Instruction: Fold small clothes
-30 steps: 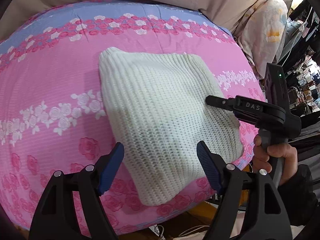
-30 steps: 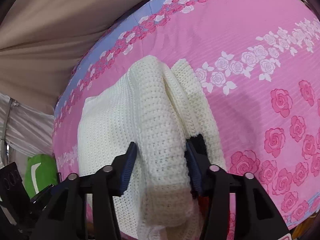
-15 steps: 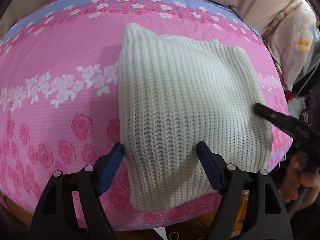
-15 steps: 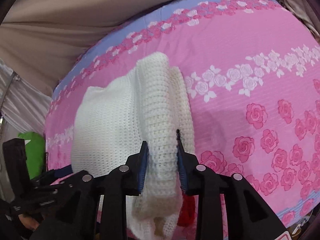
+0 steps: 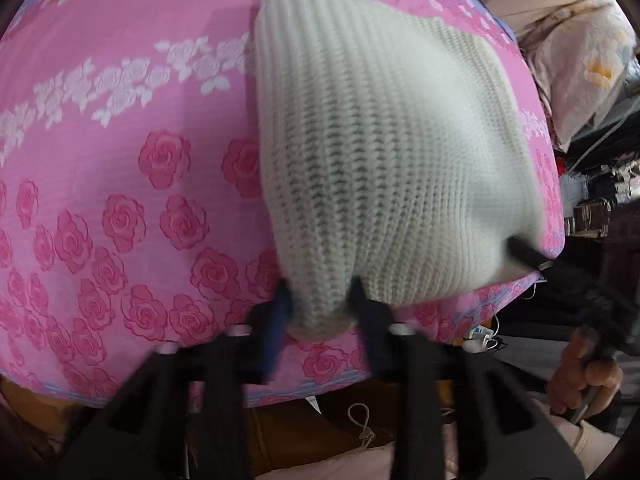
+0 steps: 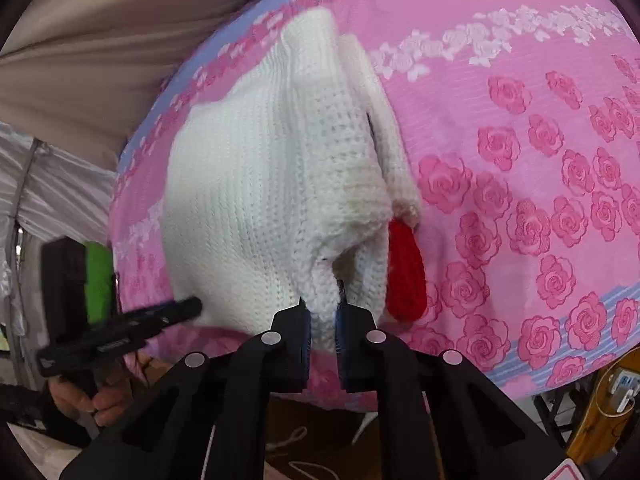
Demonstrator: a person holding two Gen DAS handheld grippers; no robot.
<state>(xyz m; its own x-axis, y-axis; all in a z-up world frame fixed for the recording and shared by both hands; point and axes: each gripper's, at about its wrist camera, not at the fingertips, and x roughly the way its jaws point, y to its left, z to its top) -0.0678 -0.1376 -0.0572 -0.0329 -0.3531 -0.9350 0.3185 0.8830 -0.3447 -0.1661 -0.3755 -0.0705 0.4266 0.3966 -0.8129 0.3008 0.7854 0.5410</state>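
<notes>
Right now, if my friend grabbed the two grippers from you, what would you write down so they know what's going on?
Left gripper: shut on the near edge of the cream knitted sweater.
Right gripper: shut on the same edge, further along it.
The sweater lies folded on the pink rose-patterned bedsheet, near edge lifted. A red knitted part shows underneath.
Done: earlier folds, both corners gripped.
Left: probably carry the near edge over to the far side, release, smooth.

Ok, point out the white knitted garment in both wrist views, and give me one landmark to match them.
Left wrist: white knitted garment fills the centre, its near corner pinched by the left gripper.
Right wrist: the garment sits centre-left, its near edge clamped in the right gripper.
Shared landmark: the pink rose-print bedsheet beneath it.
</notes>
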